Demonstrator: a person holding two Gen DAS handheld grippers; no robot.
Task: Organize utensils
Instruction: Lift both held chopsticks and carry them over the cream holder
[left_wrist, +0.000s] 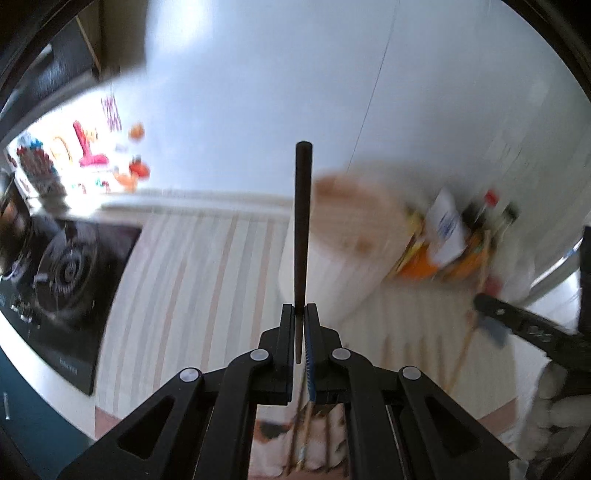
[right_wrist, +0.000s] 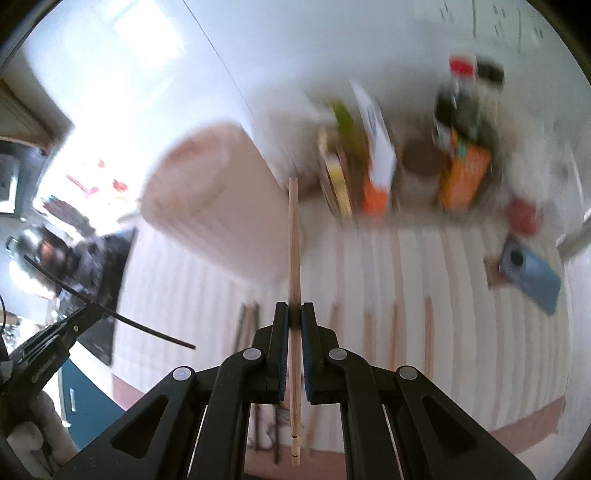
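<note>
My left gripper is shut on a black chopstick that sticks straight up out of the jaws. A light wooden chopstick is pinched in my right gripper, also standing along the fingers. Both are lifted above a striped cloth. The left gripper with its black chopstick shows at the left of the right wrist view. Several wooden chopsticks lie on the cloth below. A large pale cylindrical container stands behind, blurred.
A black gas stove sits at the left of the counter. Bottles and packets crowd the back right by the wall. A blue phone lies on the cloth at right. A white-gloved hand holds the other gripper.
</note>
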